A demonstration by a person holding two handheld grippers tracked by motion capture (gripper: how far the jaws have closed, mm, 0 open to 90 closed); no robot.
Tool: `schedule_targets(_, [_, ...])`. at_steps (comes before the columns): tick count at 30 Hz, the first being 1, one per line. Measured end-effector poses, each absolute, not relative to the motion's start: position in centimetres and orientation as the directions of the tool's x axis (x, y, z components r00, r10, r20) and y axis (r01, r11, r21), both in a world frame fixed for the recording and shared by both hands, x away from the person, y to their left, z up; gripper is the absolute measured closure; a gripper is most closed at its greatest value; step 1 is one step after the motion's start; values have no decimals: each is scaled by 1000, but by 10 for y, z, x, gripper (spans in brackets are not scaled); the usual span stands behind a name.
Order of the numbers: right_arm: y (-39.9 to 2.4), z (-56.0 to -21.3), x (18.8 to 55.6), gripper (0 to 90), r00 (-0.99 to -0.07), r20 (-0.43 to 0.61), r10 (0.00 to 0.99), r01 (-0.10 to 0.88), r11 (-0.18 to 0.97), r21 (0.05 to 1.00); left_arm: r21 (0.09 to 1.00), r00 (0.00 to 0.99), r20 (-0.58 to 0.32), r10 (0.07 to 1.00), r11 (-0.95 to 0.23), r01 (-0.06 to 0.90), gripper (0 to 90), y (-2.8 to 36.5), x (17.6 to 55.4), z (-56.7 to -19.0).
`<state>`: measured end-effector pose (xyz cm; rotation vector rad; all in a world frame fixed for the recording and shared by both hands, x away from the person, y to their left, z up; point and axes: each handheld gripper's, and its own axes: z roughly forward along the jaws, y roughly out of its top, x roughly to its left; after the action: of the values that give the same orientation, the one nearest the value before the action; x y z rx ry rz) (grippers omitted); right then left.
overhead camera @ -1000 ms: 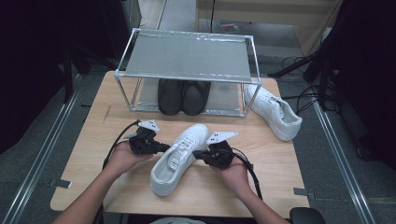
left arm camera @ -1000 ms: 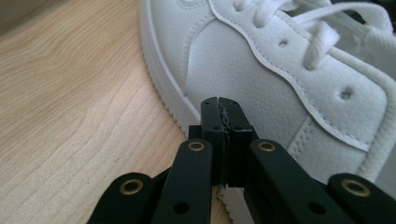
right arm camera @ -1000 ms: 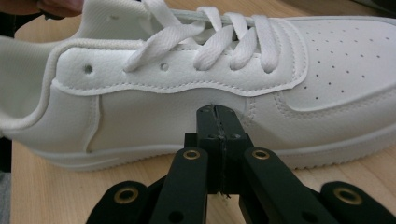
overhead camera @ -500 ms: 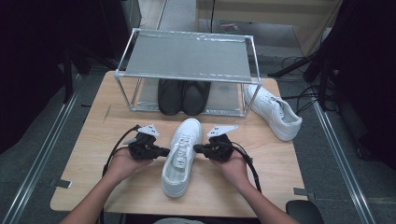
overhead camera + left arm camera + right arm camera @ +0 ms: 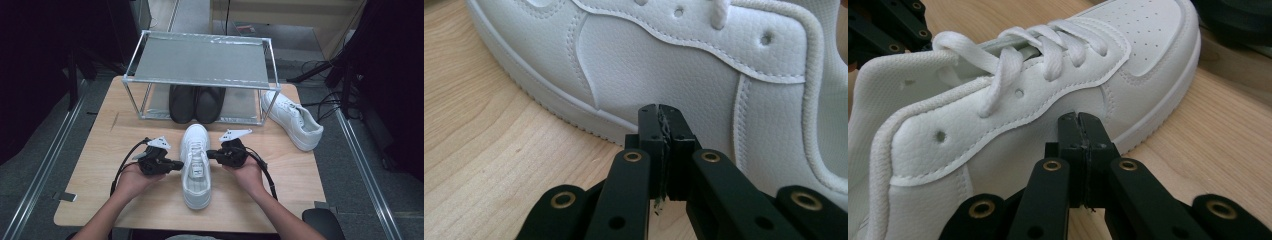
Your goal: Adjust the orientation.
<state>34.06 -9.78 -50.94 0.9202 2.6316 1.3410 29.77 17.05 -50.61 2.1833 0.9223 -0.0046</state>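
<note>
A white sneaker [image 5: 195, 165] lies in the middle of the wooden table [image 5: 100, 150], toe toward the rack. My left gripper [image 5: 178, 164] is shut and its tip rests against the shoe's left side [image 5: 664, 75]. On the other flank, my right gripper [image 5: 211, 155] is also shut, its tip against the shoe's right side [image 5: 1013, 135]. Both sets of jaws are pressed together with nothing between them, seen up close for the left gripper [image 5: 665, 112] and the right gripper [image 5: 1078, 120]. The shoe sits squeezed between the two tips.
A metal shoe rack [image 5: 200, 60] stands at the table's back, with a pair of black shoes [image 5: 196, 102] on its lower level. A second white sneaker [image 5: 292, 119] lies at the right beside the rack. Cables trail from both grippers.
The white sneaker has turned from a diagonal lie to pointing straight at the rack. Both grippers stayed against its sides and shifted only slightly.
</note>
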Motion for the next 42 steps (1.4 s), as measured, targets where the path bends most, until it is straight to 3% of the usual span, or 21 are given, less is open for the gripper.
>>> schedule_targets(5, [-99, -509, 343, 875, -818, 226, 529, 493, 443, 748, 642, 727, -307, 614, -431, 634, 797, 176, 299, -506])
schedule_targets(8, [-103, -509, 346, 724, -802, 229, 551, 509, 431, 745, 628, 713, -336, 616, -417, 657, 693, 181, 299, -507])
schedule_targets(14, [-114, -509, 353, 588, -786, 256, 563, 533, 408, 741, 642, 717, -264, 645, -438, 630, 546, 190, 296, -508])
schedule_targets(18, [-120, -506, 355, 540, -784, 249, 569, 533, 410, 740, 648, 707, -269, 654, -420, 635, 466, 197, 300, -510])
schedule_targets(25, [-135, -499, 359, 522, -767, 255, 589, 543, 385, 746, 653, 696, -270, 665, -404, 640, 401, 205, 303, -514])
schedule_targets(42, [-160, -484, 361, 522, -749, 253, 612, 545, 352, 761, 652, 693, -286, 662, -396, 647, 392, 208, 304, -514])
